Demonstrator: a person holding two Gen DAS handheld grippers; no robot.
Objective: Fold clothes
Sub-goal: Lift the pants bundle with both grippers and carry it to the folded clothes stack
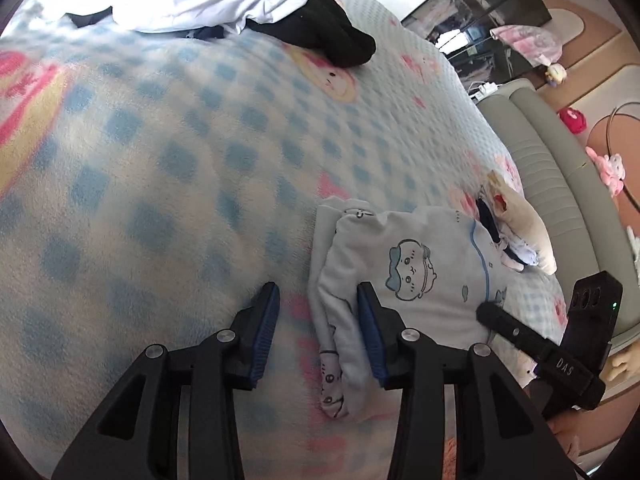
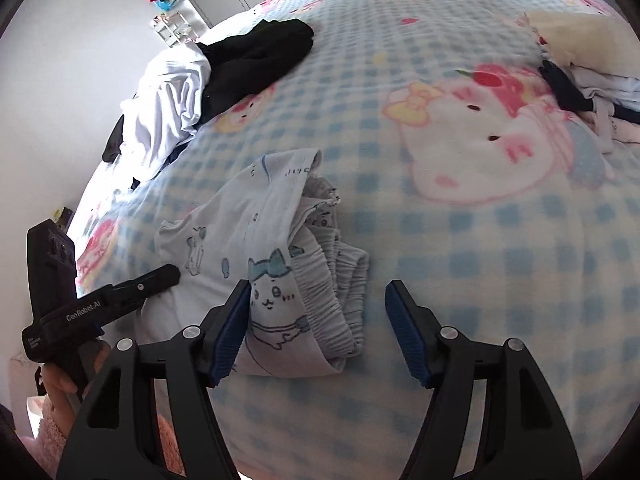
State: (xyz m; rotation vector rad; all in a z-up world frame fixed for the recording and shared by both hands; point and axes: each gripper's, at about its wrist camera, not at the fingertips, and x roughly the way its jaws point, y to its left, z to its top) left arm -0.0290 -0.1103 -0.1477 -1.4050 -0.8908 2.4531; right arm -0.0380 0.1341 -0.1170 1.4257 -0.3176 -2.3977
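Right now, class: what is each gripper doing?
Left gripper: open, holding nothing.
Right gripper: open, holding nothing, over the folded pyjamas.

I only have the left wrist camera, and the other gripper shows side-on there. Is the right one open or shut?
Observer: The right gripper is open, with its fingers wide apart.
Operator: What sits between them?
Observer: The gathered elastic waistband of the pale blue printed garment, with bare blanket beyond it on one side.
Operator: Is the fold tidy from that side?
Observer: Not quite. A crumpled inner layer pokes out at the garment's far end.
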